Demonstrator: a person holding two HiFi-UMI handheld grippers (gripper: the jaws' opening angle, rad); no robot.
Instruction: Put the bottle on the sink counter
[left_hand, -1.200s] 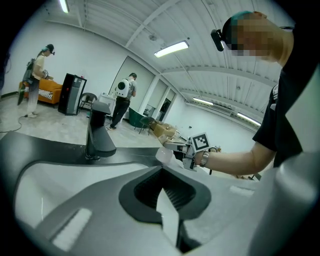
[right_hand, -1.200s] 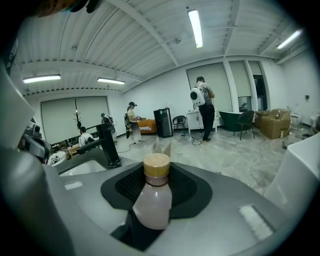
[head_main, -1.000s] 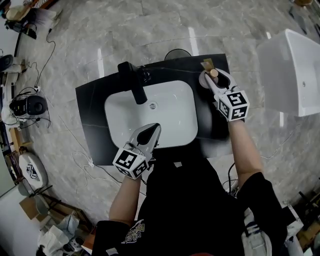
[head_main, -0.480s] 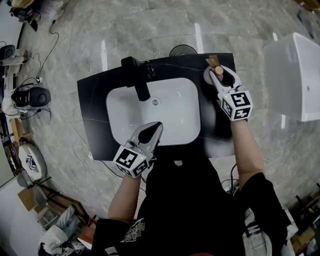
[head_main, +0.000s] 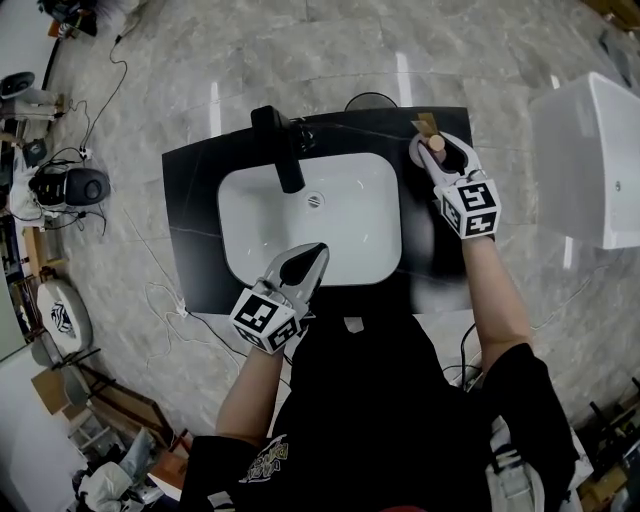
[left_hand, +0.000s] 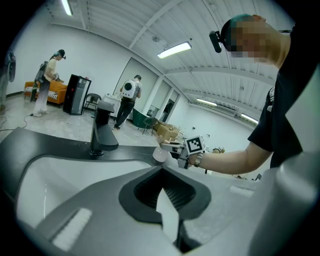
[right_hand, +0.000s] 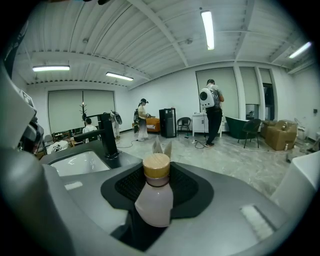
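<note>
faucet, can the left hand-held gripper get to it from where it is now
Probably yes. The left hand-held gripper hovers at the near edge of the basin, jaws together and empty. Only that open bowl lies between it and the faucet.

Black T-shirt (head_main: 385, 400), white print (head_main: 265, 462)

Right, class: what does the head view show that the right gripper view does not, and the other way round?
Only the head view: the left tool, shut, and the person's black shirt. Only the right gripper view: people standing across the room and ceiling strip lights. Both: the pale bottle with a wooden cap between the jaws of the right tool, the black faucet and white basin.
</note>
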